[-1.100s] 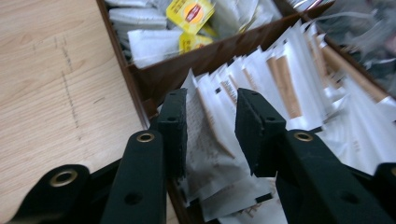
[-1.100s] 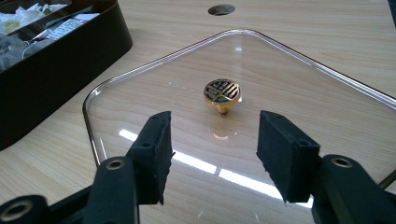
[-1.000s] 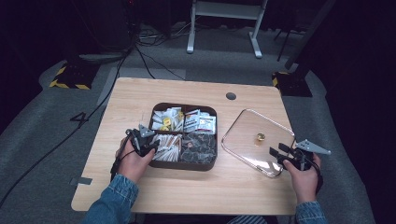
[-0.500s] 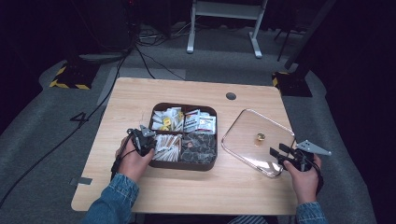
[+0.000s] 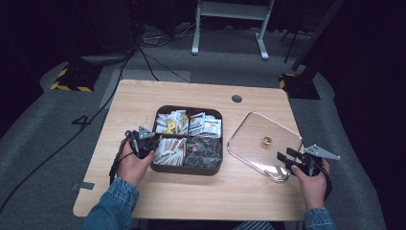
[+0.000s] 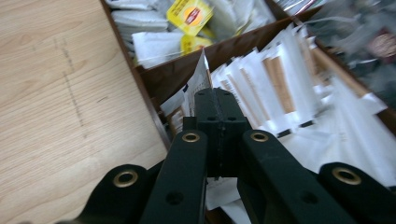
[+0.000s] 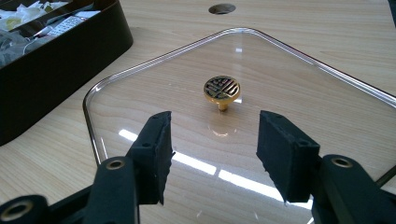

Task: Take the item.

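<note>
Box (image 5: 188, 168), brown, with four parts, on the wooden table (image 5: 143, 100). Packed with small bags and packets. White tea bags (image 5: 168, 123) with yellow tags in the far left part of the box. White packets with red print (image 5: 205, 125) in the far right part. Dark shiny wraps (image 5: 203, 149) in the near right part. Long white packets (image 5: 168, 151) with a brown stripe in the near left part.

Left gripper (image 6: 219, 95) at the left edge of the box, tipped over the near left part. Jaws just been closing, now shut tight on one packet (image 6: 201, 74) from that part. Packet squeezed flat between the black pads, its white top corner poking up past the tips, close to the brown wall between the two left parts. Left hand (image 5: 130, 163) just beside the near left corner of the box.

Glass lid (image 5: 249, 139) flat on the table, right of the box, near it but not touching. Small gold knob (image 5: 266, 141) standing up in the middle of the lid. Right gripper (image 7: 212, 140) right of the box, over the near corner of the lid, pointing at the knob. Jaws partly open, nothing between them, knob well beyond the tips. Right hand (image 5: 310, 184) farther from the box than the lid.
</note>
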